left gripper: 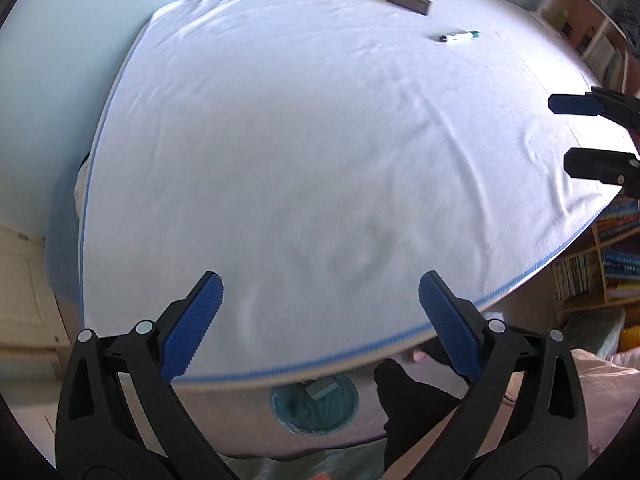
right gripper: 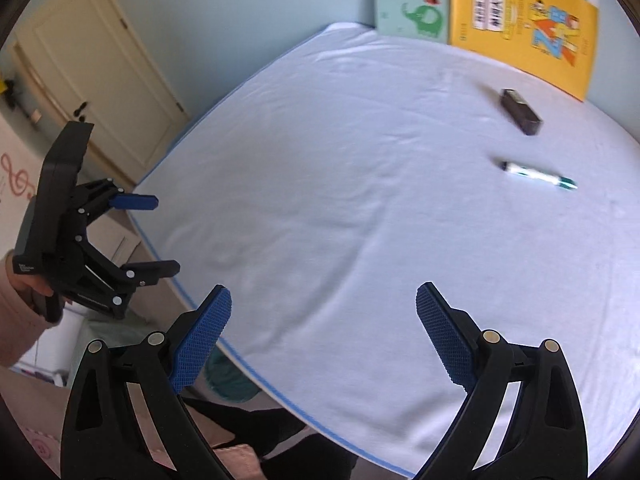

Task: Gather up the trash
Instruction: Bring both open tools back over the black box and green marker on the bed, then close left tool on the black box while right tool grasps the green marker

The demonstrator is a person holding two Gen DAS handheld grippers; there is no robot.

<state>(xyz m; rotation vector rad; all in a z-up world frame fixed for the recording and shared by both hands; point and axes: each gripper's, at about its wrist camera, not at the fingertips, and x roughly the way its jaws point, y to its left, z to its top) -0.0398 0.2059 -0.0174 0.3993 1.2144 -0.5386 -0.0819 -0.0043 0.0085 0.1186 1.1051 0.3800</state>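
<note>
Trash items: two small things lie on the far right part of the table, a dark brown rectangular block [right gripper: 521, 112] and a slim white marker-like tube with a green end and dark cap [right gripper: 538, 175]; whether both count as trash is my guess from the task alone.
Table: a wide top under a white cloth with a blue piped edge [right gripper: 320, 200], wrinkled and soft, so anything pinched low may drag fabric along.
Books: a yellow picture book [right gripper: 524, 28] and a pale green one with an elephant [right gripper: 412, 12] lean against the far wall, just behind the block.
Bin: a round container with a teal liner [left gripper: 314, 404] sits on the floor below the near edge, something small and boxy already inside it.
Left tongs: the left gripper [left gripper: 320, 320] hovers over the near edge, blue ribbed pads spread wide, nothing between them.
Right tongs: the right gripper [right gripper: 324, 328] also stands wide and empty, aimed across the cloth, well apart from both items.
Block handling: looks rigid and light; likely best pinched across its short width, near the middle.
Tube handling: probably light, hard and smooth, so liable to roll or slip; grip across the barrel at mid-length, pads square to it.
Risk: closing too low could catch the cloth.
</note>
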